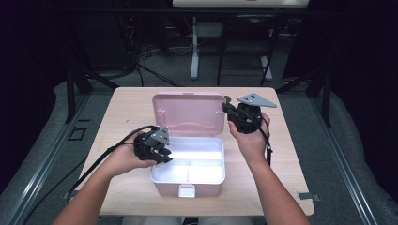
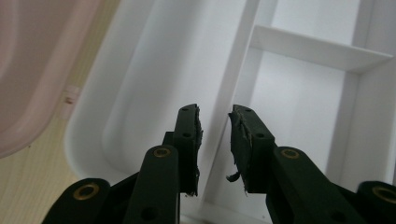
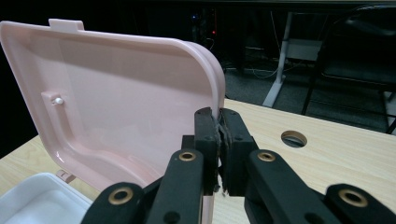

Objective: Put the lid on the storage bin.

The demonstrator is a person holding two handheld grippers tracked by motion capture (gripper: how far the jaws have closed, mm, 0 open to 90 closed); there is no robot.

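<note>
The pink box (image 1: 187, 180) is sitting in the middle of the wooden table (image 1: 122, 108), near the person's edge, with its lid (image 1: 187, 112) standing upright behind it. Inside, a white tray (image 2: 299, 93) with dividers is lying empty. The latch tab (image 1: 186, 191) is showing at the front wall.

The right gripper (image 3: 219, 128) is clenching the right edge of the lid between its pads and is keeping it upright. The left gripper (image 2: 215, 121) is hanging over the left part of the tray, jaws released, a gap between them and nothing inside; one divider wall is passing just under this gap.

What could go wrong, I think: the lid edge is thin and smooth, so it may be slipping out from the pads and falling onto the left gripper. Also, if the left gripper is pushing down on the tray side, the light box may be tipping or sliding.
</note>
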